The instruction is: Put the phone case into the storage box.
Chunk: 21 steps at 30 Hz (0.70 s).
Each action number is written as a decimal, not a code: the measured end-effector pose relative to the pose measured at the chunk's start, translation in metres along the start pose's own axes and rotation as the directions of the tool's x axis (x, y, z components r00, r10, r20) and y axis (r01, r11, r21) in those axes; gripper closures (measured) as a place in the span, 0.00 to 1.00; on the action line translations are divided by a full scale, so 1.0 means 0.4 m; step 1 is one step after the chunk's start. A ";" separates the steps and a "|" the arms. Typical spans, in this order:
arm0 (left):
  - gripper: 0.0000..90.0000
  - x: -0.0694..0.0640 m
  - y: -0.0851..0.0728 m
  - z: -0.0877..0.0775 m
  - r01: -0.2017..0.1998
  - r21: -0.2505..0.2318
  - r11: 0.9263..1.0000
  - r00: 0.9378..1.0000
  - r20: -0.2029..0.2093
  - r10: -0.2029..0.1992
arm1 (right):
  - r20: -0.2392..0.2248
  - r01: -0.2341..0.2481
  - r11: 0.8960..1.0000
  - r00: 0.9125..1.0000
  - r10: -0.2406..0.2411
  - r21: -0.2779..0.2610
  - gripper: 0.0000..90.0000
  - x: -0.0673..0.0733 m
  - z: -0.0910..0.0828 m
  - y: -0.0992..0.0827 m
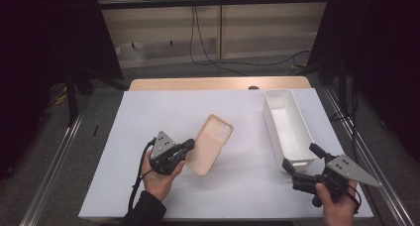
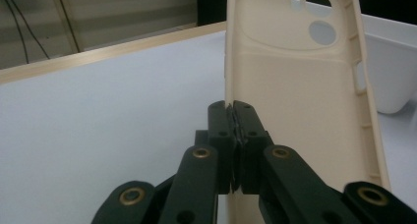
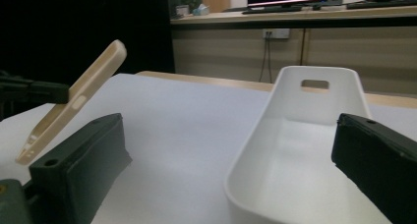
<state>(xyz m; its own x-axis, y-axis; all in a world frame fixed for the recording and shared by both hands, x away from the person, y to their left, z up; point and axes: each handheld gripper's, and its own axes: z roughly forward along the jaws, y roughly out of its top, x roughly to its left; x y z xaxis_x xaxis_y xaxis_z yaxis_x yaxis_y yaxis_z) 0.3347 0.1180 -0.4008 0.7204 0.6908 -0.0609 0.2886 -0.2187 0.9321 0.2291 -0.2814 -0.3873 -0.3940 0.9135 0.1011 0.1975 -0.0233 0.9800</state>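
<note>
A cream phone case hangs tilted above the white table cover, its open inner side facing up. My left gripper is shut on the case's left side wall; in the left gripper view the two jaws pinch that thin wall between them. The case appears slanted at the left of the right gripper view. My right gripper stands open at the near end of the empty white bin, with nothing between its jaws. That bin's near rim lies between the wide-apart jaws.
The white cover lies over a wooden table whose far edge shows behind it. Metal rails run along both sides. Cables trail on the floor beyond the table.
</note>
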 end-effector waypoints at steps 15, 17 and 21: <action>0.98 -0.048 0.042 0.037 -0.016 -0.033 0.999 0.998 0.060 0.018 | -0.093 0.027 0.999 0.995 -0.025 0.018 0.00 0.078 0.107 0.024; 0.98 -0.049 0.046 0.043 -0.015 -0.041 0.999 0.998 0.058 0.017 | -0.113 0.022 0.999 0.993 -0.019 0.026 0.00 0.086 0.123 0.028; 0.98 -0.054 0.046 0.055 -0.025 -0.036 0.999 0.998 0.059 0.027 | -0.098 -0.010 1.000 0.995 0.011 0.014 0.00 0.105 0.152 0.030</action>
<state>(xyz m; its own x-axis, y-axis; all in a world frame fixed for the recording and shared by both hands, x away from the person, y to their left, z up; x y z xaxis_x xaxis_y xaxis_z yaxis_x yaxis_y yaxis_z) 0.3382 0.0838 -0.3903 0.7641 0.6426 -0.0564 0.2476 -0.2115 0.9455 0.2698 -0.2185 -0.3816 -0.4776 0.8692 0.1283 0.2142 -0.0265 0.9764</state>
